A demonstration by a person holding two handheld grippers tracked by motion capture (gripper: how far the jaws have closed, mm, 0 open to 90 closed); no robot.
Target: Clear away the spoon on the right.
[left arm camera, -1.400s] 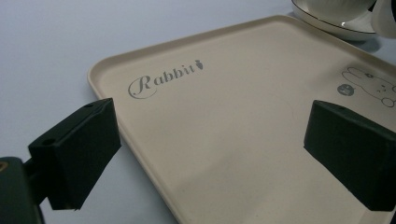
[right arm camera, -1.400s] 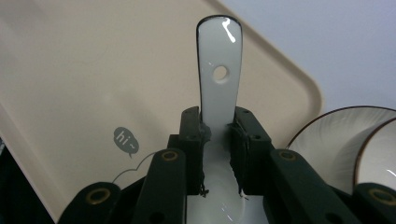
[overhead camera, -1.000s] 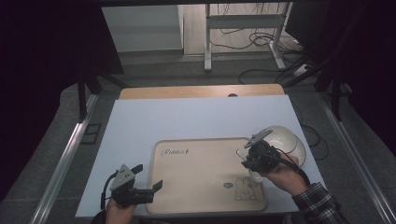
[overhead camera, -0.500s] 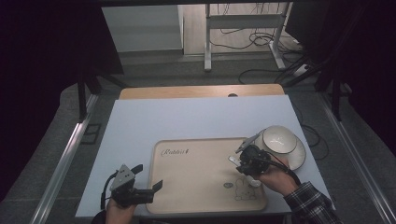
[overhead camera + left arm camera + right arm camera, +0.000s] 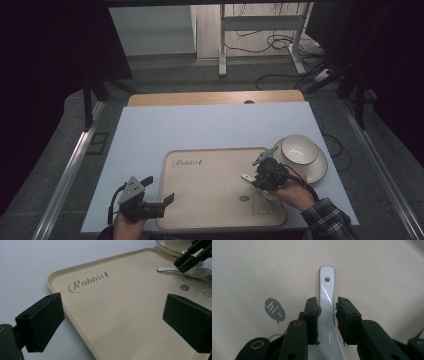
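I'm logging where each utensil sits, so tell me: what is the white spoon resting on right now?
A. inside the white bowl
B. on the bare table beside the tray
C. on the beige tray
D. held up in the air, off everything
C: the spoon lies flat on the beige tray near its printed "hi" bubble, with the right gripper straddling its handle, while the bowl stands off the tray to the side.

Spoon (image 5: 327, 315) bowl below frame edge
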